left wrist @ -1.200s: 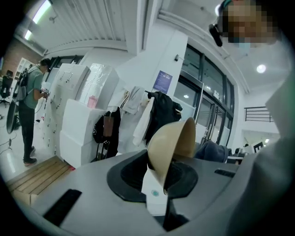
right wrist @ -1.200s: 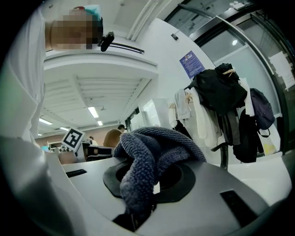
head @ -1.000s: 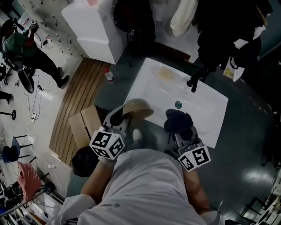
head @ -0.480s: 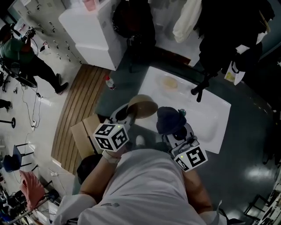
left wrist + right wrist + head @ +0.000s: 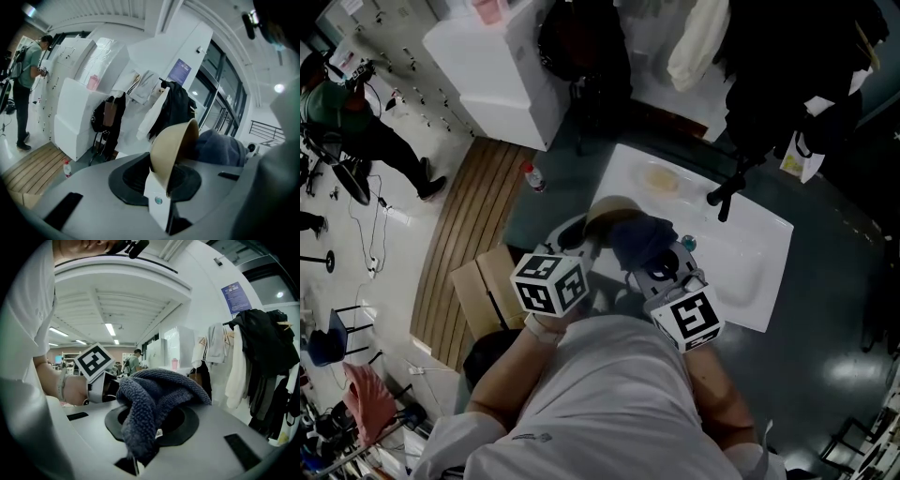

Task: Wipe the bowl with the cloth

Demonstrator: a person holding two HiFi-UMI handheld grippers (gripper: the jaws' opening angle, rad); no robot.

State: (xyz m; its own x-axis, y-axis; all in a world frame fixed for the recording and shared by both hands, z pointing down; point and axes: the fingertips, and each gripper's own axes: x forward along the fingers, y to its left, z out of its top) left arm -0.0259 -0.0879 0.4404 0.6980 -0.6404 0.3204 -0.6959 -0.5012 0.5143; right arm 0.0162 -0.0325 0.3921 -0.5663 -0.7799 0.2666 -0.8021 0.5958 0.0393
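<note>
My left gripper (image 5: pixel 577 241) is shut on the rim of a tan bowl (image 5: pixel 609 211), held on its side above the near left corner of the white sink (image 5: pixel 741 253). In the left gripper view the bowl (image 5: pixel 171 147) opens to the right, with the dark blue cloth (image 5: pixel 220 147) pressed into it. My right gripper (image 5: pixel 654 261) is shut on that cloth (image 5: pixel 639 239), which bunches up over the jaws in the right gripper view (image 5: pixel 150 401). The two grippers sit close together, and the left gripper's marker cube (image 5: pixel 93 362) shows beside the cloth.
A black tap (image 5: pixel 727 192) stands at the sink's far edge, a yellowish sponge (image 5: pixel 659 178) lies in the basin. A bottle (image 5: pixel 533 175) stands on the floor by wooden slats (image 5: pixel 469 234). Dark coats (image 5: pixel 787 66) hang behind. A person (image 5: pixel 347 112) stands at far left.
The right gripper has carried the cloth leftward until it meets the bowl's opening. The left gripper has shifted the bowl slightly right and up towards it.
</note>
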